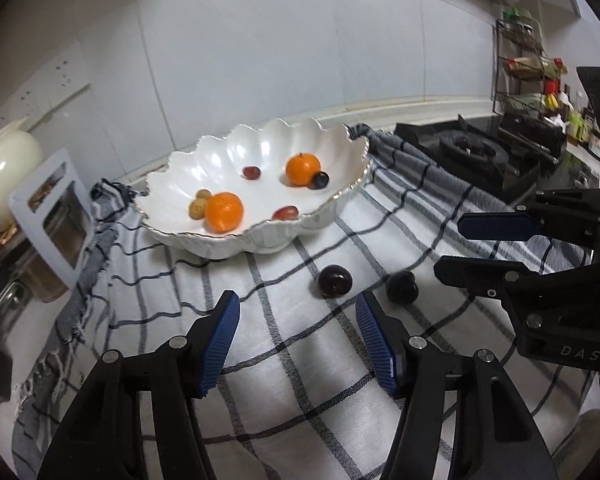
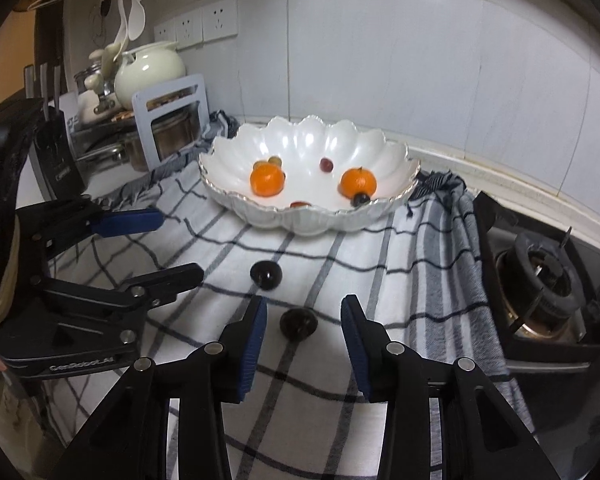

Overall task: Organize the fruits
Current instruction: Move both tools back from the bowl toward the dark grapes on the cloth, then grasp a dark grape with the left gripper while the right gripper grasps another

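Hovering both grippers spread and empty, right gripper (image 2: 303, 326) framing the near dark plum (image 2: 298, 322) on the checked cloth (image 2: 380, 280), left gripper (image 1: 296, 320) short of the other plum (image 1: 334, 280), we risk rolling them away from the scalloped bowl (image 2: 396, 188).

Behind the bowl (image 2: 312, 216) near rim, a red fruit (image 2: 300, 203) shows only its top. Spice rack (image 1: 528, 76) contents right of the bowl are blurred, unidentifiable. Stove (image 2: 548, 280) is cut by the frame edge.
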Available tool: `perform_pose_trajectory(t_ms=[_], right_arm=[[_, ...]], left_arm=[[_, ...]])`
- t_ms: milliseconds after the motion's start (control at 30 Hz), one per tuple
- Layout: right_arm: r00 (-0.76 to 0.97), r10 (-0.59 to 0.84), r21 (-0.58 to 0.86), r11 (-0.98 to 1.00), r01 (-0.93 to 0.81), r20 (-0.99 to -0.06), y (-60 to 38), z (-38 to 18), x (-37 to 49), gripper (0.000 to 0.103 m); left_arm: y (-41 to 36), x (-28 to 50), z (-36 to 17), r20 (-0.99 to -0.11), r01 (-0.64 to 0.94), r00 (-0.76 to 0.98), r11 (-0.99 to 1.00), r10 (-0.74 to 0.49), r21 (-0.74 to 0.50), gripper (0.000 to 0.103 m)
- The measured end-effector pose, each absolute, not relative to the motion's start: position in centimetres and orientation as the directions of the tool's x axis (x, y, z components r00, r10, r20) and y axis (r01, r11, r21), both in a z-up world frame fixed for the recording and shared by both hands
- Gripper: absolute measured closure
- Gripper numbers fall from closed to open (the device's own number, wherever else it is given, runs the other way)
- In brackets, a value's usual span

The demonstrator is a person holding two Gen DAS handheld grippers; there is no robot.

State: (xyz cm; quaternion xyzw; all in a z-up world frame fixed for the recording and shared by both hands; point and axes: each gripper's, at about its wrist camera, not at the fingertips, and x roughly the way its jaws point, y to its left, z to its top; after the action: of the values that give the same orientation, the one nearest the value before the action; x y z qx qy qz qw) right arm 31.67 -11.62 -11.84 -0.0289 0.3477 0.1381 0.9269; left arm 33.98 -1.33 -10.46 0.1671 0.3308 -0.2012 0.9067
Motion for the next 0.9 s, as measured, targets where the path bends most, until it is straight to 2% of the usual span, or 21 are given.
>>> perform_pose_trajectory(t_ms=[433, 900], right_arm=[[0.64, 0.292, 0.132, 0.949, -0.286, -0.711, -11.6, -15.2, 33.5, 0.063], [0.621, 0.303, 0.137, 0.944, -0.301, -0.723, -11.4, -16.4, 34.8, 0.063]], left_arm=[[-2.2, 36.1, -12.7, -0.685, 0.549, 0.66, 0.821, -0.309, 0.159, 0.048], [-3.8, 38.5, -14.3, -0.723, 0.604, 0.599, 0.788, -0.345, 0.124, 0.053]])
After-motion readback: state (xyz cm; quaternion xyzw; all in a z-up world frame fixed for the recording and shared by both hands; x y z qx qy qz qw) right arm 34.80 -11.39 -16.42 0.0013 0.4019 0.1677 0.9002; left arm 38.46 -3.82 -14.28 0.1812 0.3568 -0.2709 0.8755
